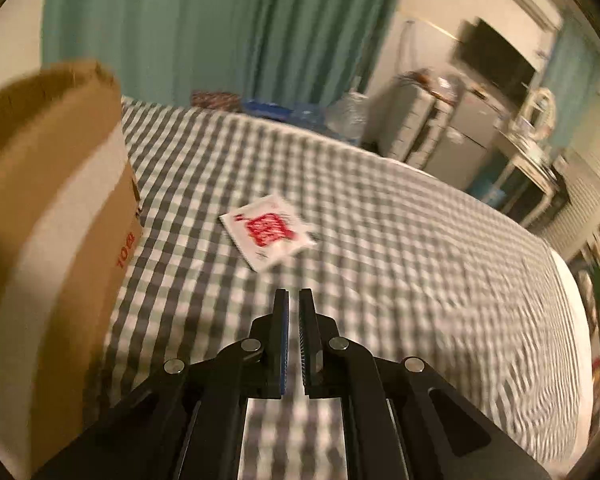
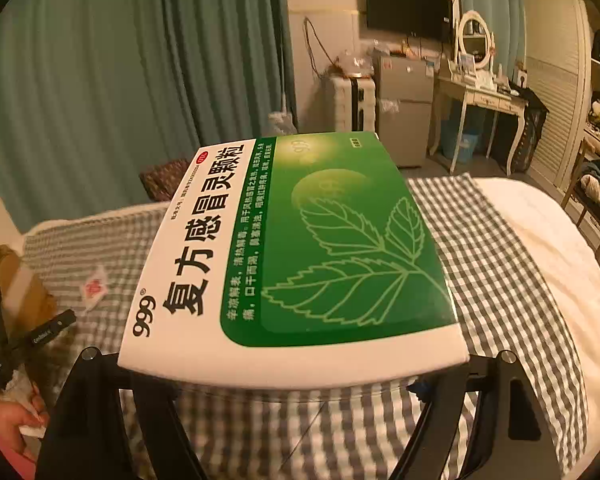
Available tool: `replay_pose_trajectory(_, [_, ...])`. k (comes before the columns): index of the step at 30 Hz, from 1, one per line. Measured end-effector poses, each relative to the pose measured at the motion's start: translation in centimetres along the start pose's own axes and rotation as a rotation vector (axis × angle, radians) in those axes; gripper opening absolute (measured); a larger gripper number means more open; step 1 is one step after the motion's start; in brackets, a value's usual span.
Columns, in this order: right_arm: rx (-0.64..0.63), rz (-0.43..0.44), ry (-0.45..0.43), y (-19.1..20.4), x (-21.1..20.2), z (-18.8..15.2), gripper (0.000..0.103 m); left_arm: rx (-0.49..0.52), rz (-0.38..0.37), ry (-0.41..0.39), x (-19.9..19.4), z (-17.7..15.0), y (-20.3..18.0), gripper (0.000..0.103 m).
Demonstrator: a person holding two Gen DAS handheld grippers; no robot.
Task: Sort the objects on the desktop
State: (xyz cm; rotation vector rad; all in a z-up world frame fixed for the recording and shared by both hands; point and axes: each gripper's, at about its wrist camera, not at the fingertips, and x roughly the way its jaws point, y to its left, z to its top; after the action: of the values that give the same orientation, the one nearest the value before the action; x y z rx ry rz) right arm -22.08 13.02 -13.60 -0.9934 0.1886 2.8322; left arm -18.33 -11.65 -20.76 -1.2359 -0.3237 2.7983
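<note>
A white sachet with red print (image 1: 269,236) lies on the checked cloth (image 1: 380,240), just ahead of my left gripper (image 1: 293,296), which is shut and empty with only a thin gap between its fingers. A brown cardboard box (image 1: 48,240) stands close on the left. In the right wrist view, my right gripper (image 2: 292,368) is shut on a green and white medicine box (image 2: 300,248), held flat above the cloth; its fingertips are hidden under the box. The sachet (image 2: 95,286) and cardboard box (image 2: 20,284) show far left there.
The left gripper's handle (image 2: 28,336) and the hand holding it show at the lower left of the right wrist view. Beyond the cloth edge stand a small fridge (image 2: 404,108), a white dressing table (image 2: 480,96) and teal curtains (image 2: 140,80).
</note>
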Motion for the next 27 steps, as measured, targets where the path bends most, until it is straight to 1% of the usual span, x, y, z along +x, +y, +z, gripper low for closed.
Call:
replay_pose_trajectory(1, [-0.002,0.005,-0.007,0.0,0.0,0.5,0.079,0.008,-0.013,-0.008,-1.2,-0.3,-0.1,0.005])
replay_pose_trajectory(2, [-0.004,0.019,-0.017,0.2,-0.4,0.5,0.079,0.007,-0.051,0.004,-1.8,-0.4,-0.1,0.007])
replay_pose_trajectory(3, [-0.004,0.031,-0.022,0.4,-0.9,0.3,0.079,0.006,-0.083,0.036,-1.9,-0.6,-0.1,0.01])
replay_pose_trajectory(4, [-0.001,0.041,-0.021,0.3,-1.0,0.3,0.079,0.012,-0.072,0.053,-1.9,-0.7,-0.3,0.012])
replay_pose_trajectory(5, [0.002,0.05,-0.02,0.3,-0.9,0.3,0.079,0.024,-0.05,0.056,-1.8,-0.6,-0.4,0.025])
replay_pose_trajectory(6, [0.004,0.06,-0.018,0.3,-0.9,0.1,0.079,0.035,-0.031,0.054,-1.7,-0.6,-0.4,0.051])
replay_pose_trajectory(7, [0.004,0.069,-0.007,0.4,-0.8,-0.1,0.079,0.03,-0.025,0.052,-1.5,-0.5,-0.2,0.065])
replay_pose_trajectory(8, [0.004,0.075,-0.003,0.4,-0.9,-0.5,0.079,0.015,-0.029,0.053,-0.9,-0.1,-0.3,0.083])
replay_pose_trajectory(9, [0.003,0.078,0.001,0.4,-0.7,-0.8,0.079,-0.017,-0.04,0.05,-0.1,0.3,-0.3,0.084])
replay_pose_trajectory(10, [0.001,0.079,0.005,0.2,-0.7,-1.0,0.079,-0.045,-0.045,0.048,0.3,0.5,0.0,0.085])
replay_pose_trajectory(12, [0.004,0.077,0.014,-0.1,-0.2,-1.5,0.079,-0.079,-0.018,0.062,2.4,1.4,0.4,0.085])
replay_pose_trajectory(15, [0.019,0.083,0.05,-0.9,1.9,-2.0,0.079,-0.11,0.022,0.091,6.9,3.0,0.8,0.085])
replay_pose_trajectory(16, [0.025,0.086,0.063,-1.1,2.6,-2.2,0.079,-0.121,0.045,0.094,8.1,3.3,1.2,0.085])
replay_pose_trajectory(17, [0.029,0.089,0.074,-0.9,2.7,-2.8,0.079,-0.131,0.088,0.095,9.7,3.7,1.6,0.085])
replay_pose_trajectory(19, [0.03,0.087,0.099,-1.3,3.9,-3.0,0.079,-0.144,0.161,0.063,11.7,4.3,2.1,0.085])
replay_pose_trajectory(20, [0.022,0.079,0.111,-1.4,4.4,-3.1,0.079,-0.14,0.175,0.038,12.2,4.7,2.3,0.085])
replay_pose_trajectory(21, [0.014,0.074,0.121,-1.4,4.9,-3.2,0.079,-0.126,0.176,0.013,12.5,5.1,2.3,0.083])
replay_pose_trajectory(22, [0.009,0.082,0.132,-1.3,5.4,-3.5,0.079,-0.114,0.177,0.008,12.7,5.1,2.3,0.074])
replay_pose_trajectory(23, [0.008,0.086,0.14,-1.0,5.6,-3.7,0.079,-0.097,0.179,0.009,12.7,5.2,2.3,0.047])
replay_pose_trajectory(24, [0.005,0.089,0.148,-0.9,5.9,-3.8,0.079,-0.08,0.184,0.003,12.7,5.3,1.9,0.037])
replay_pose_trajectory(26, [-0.001,0.095,0.158,-0.8,6.2,-4.1,0.079,-0.062,0.163,0.009,12.2,5.1,1.8,0.032])
replay_pose_trajectory(27, [-0.003,0.095,0.16,-0.7,6.3,-4.1,0.079,-0.055,0.158,0.01,12.1,5.2,1.4,0.027])
